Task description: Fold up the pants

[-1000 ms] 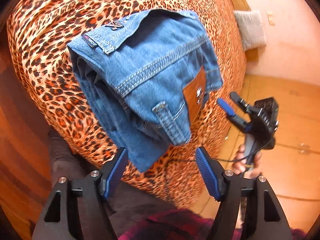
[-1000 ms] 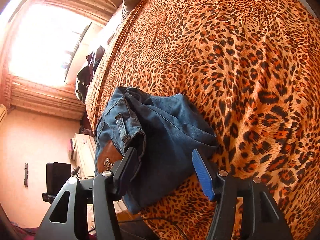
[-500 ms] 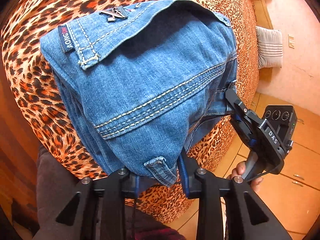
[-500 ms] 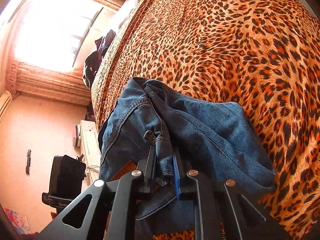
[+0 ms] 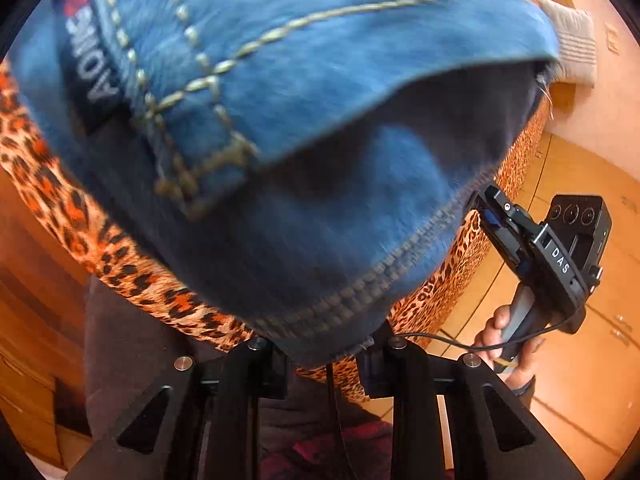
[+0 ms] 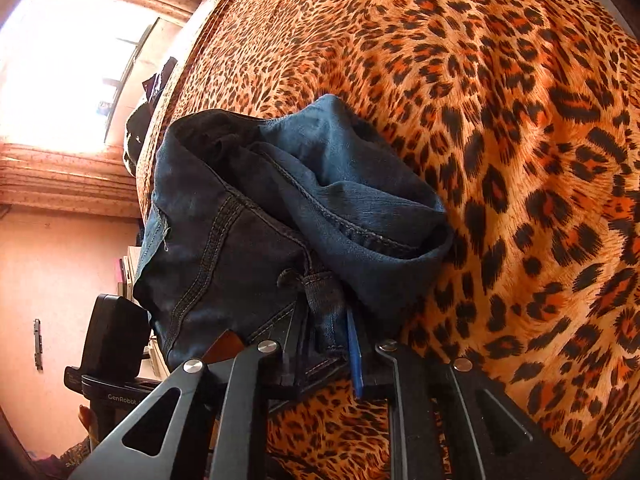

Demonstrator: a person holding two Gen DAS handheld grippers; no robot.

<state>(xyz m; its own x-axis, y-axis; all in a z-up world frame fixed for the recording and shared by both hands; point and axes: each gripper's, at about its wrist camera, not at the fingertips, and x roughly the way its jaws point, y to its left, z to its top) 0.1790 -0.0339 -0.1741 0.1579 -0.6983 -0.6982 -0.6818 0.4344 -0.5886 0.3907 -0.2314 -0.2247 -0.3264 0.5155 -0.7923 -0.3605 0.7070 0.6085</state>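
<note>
Pinching the folded jeans at the near edge of the leopard-print bedspread, raised partly off it and bunched close against both cameras; gripping a thick stitched hem with the left gripper, jaws narrow on the denim; holding a belt loop and waistband layers in the right gripper, jaws narrow but opening, with cloth between them. Risking a slip on the right; easing off further while lifted would likely drop that corner and let the stack unfold. Risking uneven tension too; pulling one side ahead of the other could twist the bundle and skew the fold. Hanging out past the bed edge as well; letting go there may send the jeans sliding to the floor. Hard to tell how many layers sit in either grip; catching only the outer ones would let the inner folds sag loose. Too blurred in the left view to judge more.
</note>
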